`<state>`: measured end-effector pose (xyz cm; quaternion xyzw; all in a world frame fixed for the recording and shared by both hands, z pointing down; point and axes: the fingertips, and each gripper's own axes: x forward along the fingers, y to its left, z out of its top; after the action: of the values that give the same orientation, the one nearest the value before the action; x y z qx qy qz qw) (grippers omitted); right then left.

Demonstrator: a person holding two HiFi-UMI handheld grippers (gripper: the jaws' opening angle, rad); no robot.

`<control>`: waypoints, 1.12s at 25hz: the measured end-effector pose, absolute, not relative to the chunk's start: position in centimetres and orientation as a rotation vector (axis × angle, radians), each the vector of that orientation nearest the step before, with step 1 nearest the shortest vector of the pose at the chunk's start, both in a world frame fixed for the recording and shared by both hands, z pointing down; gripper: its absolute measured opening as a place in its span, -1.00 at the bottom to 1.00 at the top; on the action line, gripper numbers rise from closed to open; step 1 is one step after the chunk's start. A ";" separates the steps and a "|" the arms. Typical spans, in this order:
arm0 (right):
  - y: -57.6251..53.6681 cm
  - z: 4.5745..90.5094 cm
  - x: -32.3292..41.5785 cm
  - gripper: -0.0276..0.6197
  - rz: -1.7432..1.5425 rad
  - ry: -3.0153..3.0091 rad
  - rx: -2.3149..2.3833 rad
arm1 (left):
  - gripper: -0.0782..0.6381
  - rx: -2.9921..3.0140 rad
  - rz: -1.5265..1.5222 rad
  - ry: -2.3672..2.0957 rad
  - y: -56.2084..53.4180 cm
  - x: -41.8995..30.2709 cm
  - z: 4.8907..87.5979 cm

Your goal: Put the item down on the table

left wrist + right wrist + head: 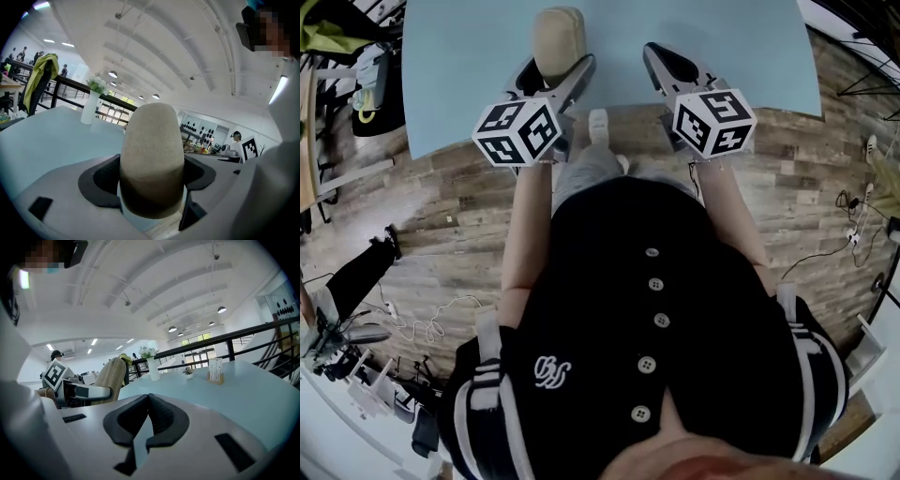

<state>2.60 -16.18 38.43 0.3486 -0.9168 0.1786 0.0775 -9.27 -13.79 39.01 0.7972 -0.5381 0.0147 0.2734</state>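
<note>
Left gripper is pinching the beige item between widely spread jaws, holding it over the near edge of the blue worktop. Judging by this, the task is barely under way: the item is not yet lowered and released. Right gripper is hovering just beside, jaws pressed together, carrying nothing. No view is showing whether the item's far end is touching the worktop. Its gripped end is sitting hidden behind the jaws, and its material is proving hard to tell.
</note>
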 end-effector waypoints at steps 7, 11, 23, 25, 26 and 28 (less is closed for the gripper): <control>-21.1 38.3 0.0 -0.88 0.534 -2.721 1.070 | 0.30 2.159 0.048 -1.406 -19.2 -11.8 39.0; -24.0 38.1 -1.5 -0.88 0.522 -2.707 1.085 | 0.30 2.185 0.060 -1.383 -22.4 -13.2 38.7; -29.5 38.9 -5.2 -0.88 0.524 -2.641 1.149 | 0.30 2.229 0.101 -1.304 -28.0 -16.7 39.5; -29.8 39.3 -5.6 -0.88 0.530 -2.626 1.160 | 0.30 2.230 0.102 -1.286 -28.5 -17.1 39.9; -29.9 39.5 -5.7 -0.88 0.532 -2.618 1.163 | 0.30 2.230 0.102 -1.280 -28.7 -17.3 40.0; -30.1 39.6 -5.6 -0.88 0.534 -2.605 1.169 | 0.30 2.227 0.103 -1.271 -29.0 -17.3 40.4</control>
<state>-5.64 -30.06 39.64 0.3996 -0.8906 0.1824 0.1182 -17.30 -29.03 40.36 0.8320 -0.4751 0.0386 0.2839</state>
